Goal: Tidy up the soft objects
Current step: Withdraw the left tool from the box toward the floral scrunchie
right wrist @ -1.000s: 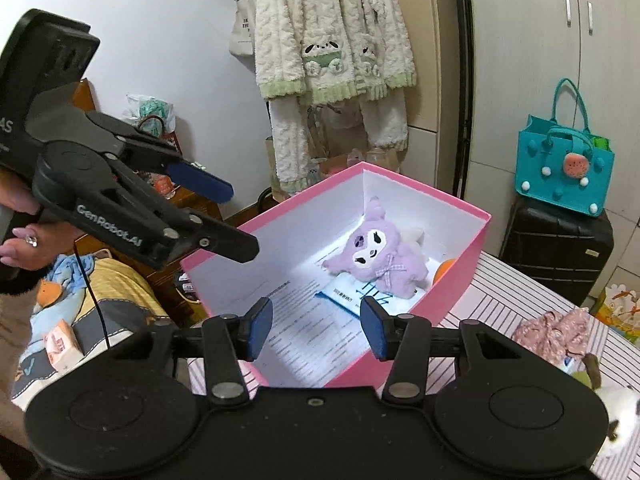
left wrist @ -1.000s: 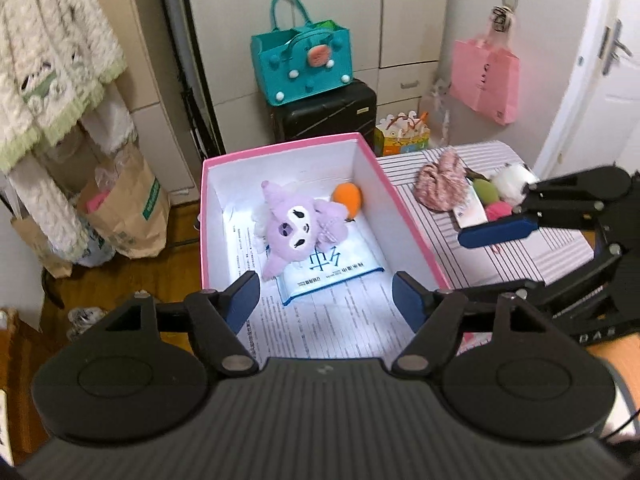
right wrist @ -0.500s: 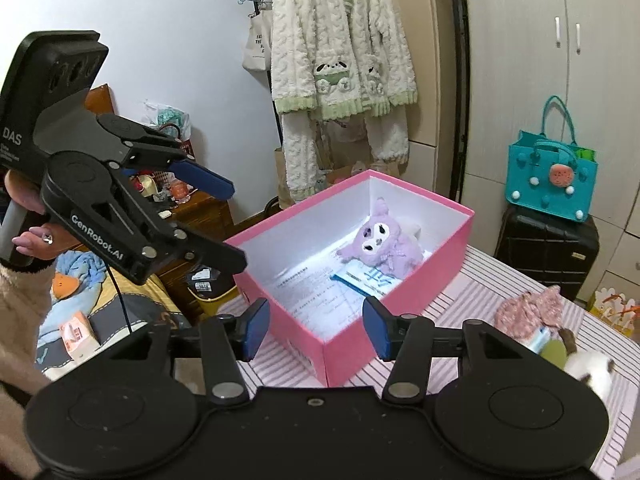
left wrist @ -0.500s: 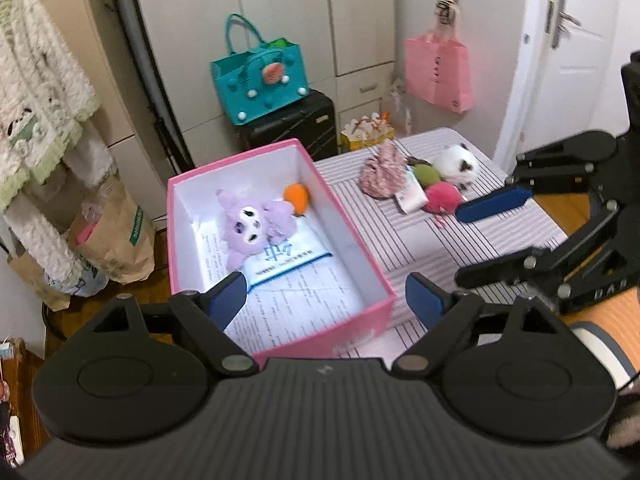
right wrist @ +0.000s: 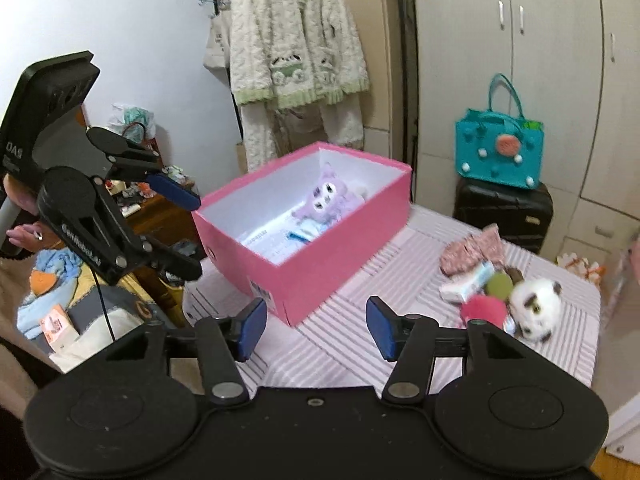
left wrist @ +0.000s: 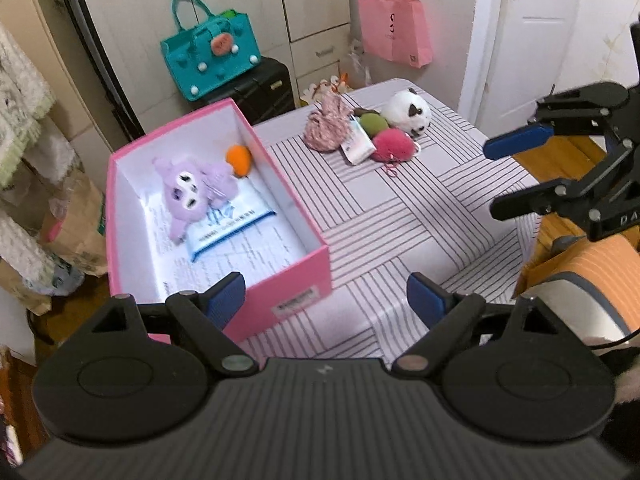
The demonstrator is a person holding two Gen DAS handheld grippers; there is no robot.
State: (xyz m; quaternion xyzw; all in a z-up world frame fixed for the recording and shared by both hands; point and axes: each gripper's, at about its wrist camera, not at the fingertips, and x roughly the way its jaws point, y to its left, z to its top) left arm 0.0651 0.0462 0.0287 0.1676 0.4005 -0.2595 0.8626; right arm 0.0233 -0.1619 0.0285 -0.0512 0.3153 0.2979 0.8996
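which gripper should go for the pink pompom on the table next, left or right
Probably right. The right gripper is empty, with the pink pompom just off its right finger, while the left gripper sits by the pink box, farther from the pile.

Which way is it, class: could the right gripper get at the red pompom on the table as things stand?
Probably yes. The right gripper is empty with its jaws apart, having just been opening, and only bare striped table lies between it and the red pompom.

"DAS" on left hand-held gripper (right wrist: 188,236) body; box label, packet print unreadable.
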